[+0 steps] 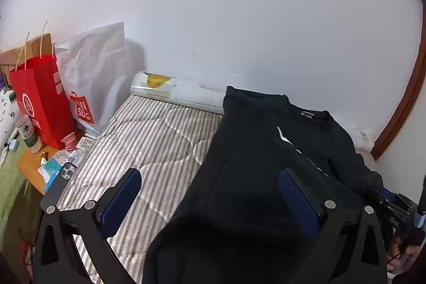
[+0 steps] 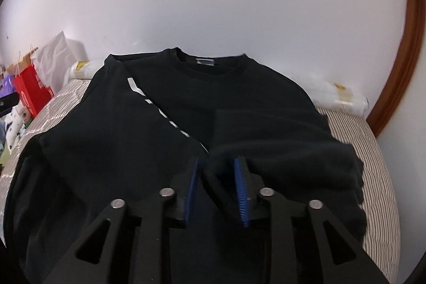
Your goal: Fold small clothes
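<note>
White wall (image 1: 213,17) filled the background behind a bed (image 1: 149,140) covered in grey-and-white striped quilting, with a red paper bag (image 1: 40,97) and a white shopping bag (image 1: 93,71) standing at about 9 o'clock in the left wrist view.

On the bed lay a black sweatshirt (image 2: 165,140), spread across most of the mattress. Its collar (image 2: 205,65), with a small label inside, sat at 12 o'clock in the right wrist view, close to the wall, and the hem end came toward 6 o'clock, so the long axis ran from the wall toward the camera. A white printed stripe (image 2: 159,110) crossed the cloth diagonally from about 11 o'clock down toward the centre.

Judging by how the cloth lay, the folding was partly done: both side portions appeared turned inward over the body, meeting near the middle, while the lengthwise fold from hem to collar looked not yet made.

The right claw (image 2: 215,177) had its blue pads (image 2: 241,190) a short way apart, with a ridge of dark fabric between them; whether they truly pinched it I could not tell. The left claw (image 1: 210,193) stood wide apart above the sweatshirt's left edge, gripping nothing.
</note>
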Motion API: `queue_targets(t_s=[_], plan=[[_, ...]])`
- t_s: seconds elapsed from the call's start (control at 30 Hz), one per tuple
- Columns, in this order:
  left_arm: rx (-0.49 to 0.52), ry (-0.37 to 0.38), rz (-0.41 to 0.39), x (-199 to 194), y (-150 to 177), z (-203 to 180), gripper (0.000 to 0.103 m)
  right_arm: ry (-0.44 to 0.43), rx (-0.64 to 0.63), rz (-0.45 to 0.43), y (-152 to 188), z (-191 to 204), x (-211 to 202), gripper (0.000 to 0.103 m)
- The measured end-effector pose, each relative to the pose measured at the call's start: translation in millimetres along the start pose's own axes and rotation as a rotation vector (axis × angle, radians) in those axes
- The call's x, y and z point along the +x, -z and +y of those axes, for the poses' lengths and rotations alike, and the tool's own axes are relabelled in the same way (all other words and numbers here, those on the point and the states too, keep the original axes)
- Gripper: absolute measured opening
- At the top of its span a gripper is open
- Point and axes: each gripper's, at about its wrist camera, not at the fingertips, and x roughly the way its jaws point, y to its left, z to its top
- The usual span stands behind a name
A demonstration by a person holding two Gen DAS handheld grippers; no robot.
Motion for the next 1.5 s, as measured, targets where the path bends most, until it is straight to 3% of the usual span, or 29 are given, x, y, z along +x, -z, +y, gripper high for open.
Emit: queue_targets(t_s=[0.07, 0.13, 0.27, 0.37, 0.5, 0.87, 1.07, 1.23, 1.27, 1.33, 1.4, 1.5], plan=[[-0.004, 0.005, 0.001, 1.2, 0.3, -1.8, 0.103, -0.024, 0.064, -0.008, 8.0, -22.5, -13.7, 0.054], [-0.01, 0.016, 0.003, 2.6, 1.0, -4.1, 0.103, -0.033, 0.107, -0.03, 13.6, -42.9, -29.3, 0.054], [-0.008, 0.027, 0.005, 7.3, 1.6, -11.7, 0.103, 0.029, 0.128, -0.073, 18.2, -79.3, -61.6, 0.055], [-0.008, 0.034, 0.007, 11.2, 1.2, -16.1, 0.103, 0.099, 0.147, -0.086, 24.4, -105.7, -71.4, 0.056], [0.001, 0.031, 0.014, 18.6, 0.9, -24.0, 0.103, 0.125, 0.21, -0.074, 30.6, -137.8, -71.1, 0.056], [-0.002, -0.008, 0.027, 45.4, -4.2, -28.5, 0.103, 0.223, 0.291, 0.042, 35.4, -199.4, 4.1, 0.058], [-0.002, -0.051, 0.045, 61.2, -5.3, -20.8, 0.103, 0.228, 0.335, 0.124, 38.0, -219.9, 51.2, 0.058], [-0.016, -0.063, 0.06, 69.3, -4.3, -13.0, 0.103, 0.199, 0.379, 0.148, 39.3, -225.7, 66.5, 0.057], [-0.02, -0.062, 0.064, 69.7, -3.8, -11.5, 0.103, 0.19, 0.386, 0.151, 39.8, -227.6, 67.8, 0.056], [-0.026, -0.057, 0.068, 68.9, -2.1, -9.9, 0.103, 0.17, 0.388, 0.143, 40.6, -227.2, 67.7, 0.045], [-0.03, -0.05, 0.069, 65.3, -1.2, -8.9, 0.103, 0.138, 0.349, 0.129, 38.8, -218.4, 65.5, 0.015], [-0.028, -0.045, 0.063, 56.8, -1.2, -6.9, 0.103, 0.152, 0.303, 0.116, 32.2, -204.6, 61.5, 0.013]])
